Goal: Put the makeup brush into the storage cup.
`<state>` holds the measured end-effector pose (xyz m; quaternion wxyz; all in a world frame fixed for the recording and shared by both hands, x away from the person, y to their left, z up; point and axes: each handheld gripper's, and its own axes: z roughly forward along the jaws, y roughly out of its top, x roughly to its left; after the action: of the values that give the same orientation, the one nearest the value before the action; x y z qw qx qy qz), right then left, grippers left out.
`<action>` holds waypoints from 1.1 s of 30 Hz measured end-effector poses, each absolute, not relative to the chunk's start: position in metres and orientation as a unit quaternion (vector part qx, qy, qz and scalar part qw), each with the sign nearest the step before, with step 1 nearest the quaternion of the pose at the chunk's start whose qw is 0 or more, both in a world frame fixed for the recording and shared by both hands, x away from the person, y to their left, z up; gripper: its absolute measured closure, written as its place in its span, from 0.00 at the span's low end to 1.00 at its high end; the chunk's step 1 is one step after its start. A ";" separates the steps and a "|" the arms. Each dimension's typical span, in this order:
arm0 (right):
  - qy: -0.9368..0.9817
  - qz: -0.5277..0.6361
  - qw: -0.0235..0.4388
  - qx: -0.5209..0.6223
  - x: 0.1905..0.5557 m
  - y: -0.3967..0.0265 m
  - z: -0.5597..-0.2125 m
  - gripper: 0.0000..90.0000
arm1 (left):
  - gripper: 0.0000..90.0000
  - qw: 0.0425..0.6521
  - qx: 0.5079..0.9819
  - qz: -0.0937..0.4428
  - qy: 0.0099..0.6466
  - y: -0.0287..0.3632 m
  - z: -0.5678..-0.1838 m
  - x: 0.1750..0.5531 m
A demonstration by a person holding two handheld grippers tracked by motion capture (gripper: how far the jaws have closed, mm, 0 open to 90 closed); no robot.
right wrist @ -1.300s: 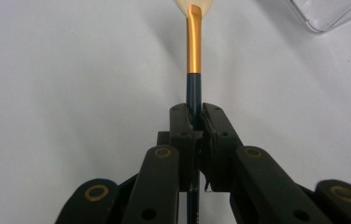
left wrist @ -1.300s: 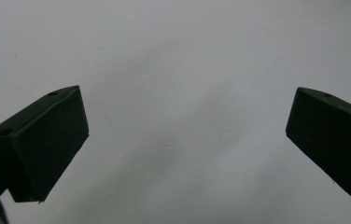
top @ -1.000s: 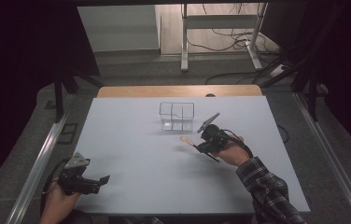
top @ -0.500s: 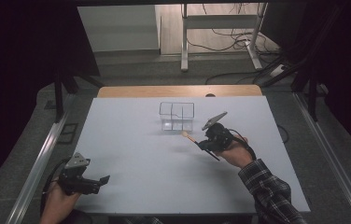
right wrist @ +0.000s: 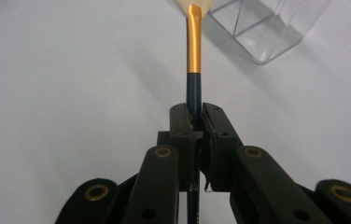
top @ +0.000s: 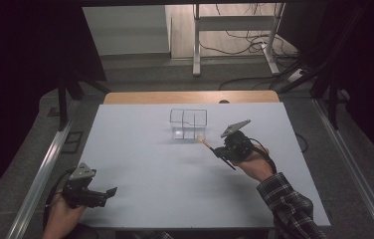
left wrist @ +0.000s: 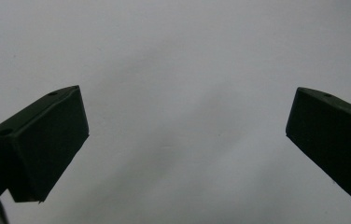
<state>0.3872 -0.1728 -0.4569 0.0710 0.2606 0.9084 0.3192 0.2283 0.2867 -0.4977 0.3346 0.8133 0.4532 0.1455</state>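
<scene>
The right gripper [top: 223, 149] hovers over the right half of the desk [top: 140, 164], a little short of its far edge, and its fingers [right wrist: 183, 126] are clamped tight on the dark handle of a paintbrush [right wrist: 193, 56]. In the right gripper view the brush runs straight out from between the fingers: a dark blue handle, then a gold ferrule, then a pale bristle tip that leaves the frame at the top. In the high view the paintbrush [top: 206, 143] lies slanted, its tip pointing toward the far left, with the pale end just beside the near right corner of a clear plastic organizer box [top: 188, 124]; whether tip and box touch cannot be told. The box stands near the middle of the desk's far edge, its thin inner walls splitting it into compartments, and the right gripper view shows its clear wall [right wrist: 262, 32] up and to the right of the ferrule. The person's plaid sleeve [top: 289, 209] comes in from the near right corner of the desk. The left gripper [top: 106, 192] sits at the near left corner, well apart from the box and brush, its fingers [left wrist: 47, 140] standing wide open with only bare desk surface between them. Beyond the far edge a strip of wooden board [top: 190, 96] shows, then a metal stand [top: 234, 30] and loose cables [top: 239, 47] on the floor. Nothing lies between the brush tip and the box.
</scene>
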 end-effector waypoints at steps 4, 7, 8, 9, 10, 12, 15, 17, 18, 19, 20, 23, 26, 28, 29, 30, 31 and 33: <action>0.901 0.332 0.076 0.269 0.387 -0.177 -0.454 0.93 | 0.00 0.335 0.813 0.145 0.453 0.287 -0.498 0.228; 0.896 0.341 0.083 0.272 0.386 -0.180 -0.452 0.93 | 0.00 0.335 0.813 0.145 0.453 0.287 -0.498 0.228; 0.892 0.348 0.086 0.275 0.386 -0.182 -0.450 0.93 | 0.00 0.335 0.813 0.145 0.453 0.287 -0.498 0.228; 0.892 0.348 0.086 0.275 0.386 -0.182 -0.450 0.93 | 0.00 0.335 0.813 0.145 0.453 0.287 -0.498 0.228; 0.890 0.351 0.088 0.276 0.386 -0.183 -0.449 0.93 | 0.00 0.335 0.813 0.145 0.453 0.287 -0.498 0.228; 0.886 0.358 0.090 0.279 0.386 -0.184 -0.447 0.93 | 0.00 0.335 0.813 0.145 0.453 0.287 -0.498 0.228; 0.882 0.365 0.095 0.282 0.386 -0.186 -0.445 0.93 | 0.00 0.335 0.814 0.145 0.453 0.287 -0.498 0.228; 0.880 0.369 0.100 0.283 0.386 -0.187 -0.444 0.93 | 0.00 0.334 0.814 0.145 0.453 0.287 -0.498 0.228; 0.878 0.371 0.101 0.284 0.386 -0.187 -0.443 0.93 | 0.00 0.335 0.814 0.145 0.453 0.287 -0.498 0.228; 0.877 0.375 0.102 0.284 0.386 -0.188 -0.442 0.93 | 0.00 0.335 0.813 0.144 0.453 0.287 -0.498 0.228; 0.875 0.377 0.104 0.285 0.385 -0.188 -0.442 0.93 | 0.00 0.335 0.813 0.145 0.453 0.287 -0.498 0.228; 0.871 0.385 0.109 0.286 0.385 -0.189 -0.439 0.93 | 0.00 0.335 0.814 0.144 0.453 0.287 -0.498 0.229; 0.866 0.393 0.114 0.288 0.385 -0.190 -0.437 0.93 | 0.00 0.335 0.814 0.144 0.452 0.287 -0.498 0.229; 0.862 0.399 0.119 0.290 0.385 -0.190 -0.436 0.93 | 0.00 0.335 0.814 0.144 0.453 0.287 -0.498 0.229; 0.859 0.403 0.120 0.292 0.385 -0.191 -0.434 0.93 | 0.00 0.335 0.814 0.144 0.453 0.287 -0.498 0.229; 0.857 0.405 0.122 0.293 0.385 -0.191 -0.434 0.93 | 0.00 0.335 0.814 0.144 0.452 0.287 -0.498 0.229; 0.856 0.408 0.123 0.294 0.385 -0.192 -0.433 0.93 | 0.00 0.335 0.814 0.144 0.452 0.287 -0.498 0.229; 0.852 0.413 0.129 0.295 0.385 -0.192 -0.432 0.93 | 0.00 0.335 0.814 0.144 0.452 0.287 -0.498 0.229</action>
<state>0.3846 -0.1924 -0.4316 0.1286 0.2946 0.8521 0.4129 0.2287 0.2866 -0.4982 0.3350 0.8140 0.4524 0.1435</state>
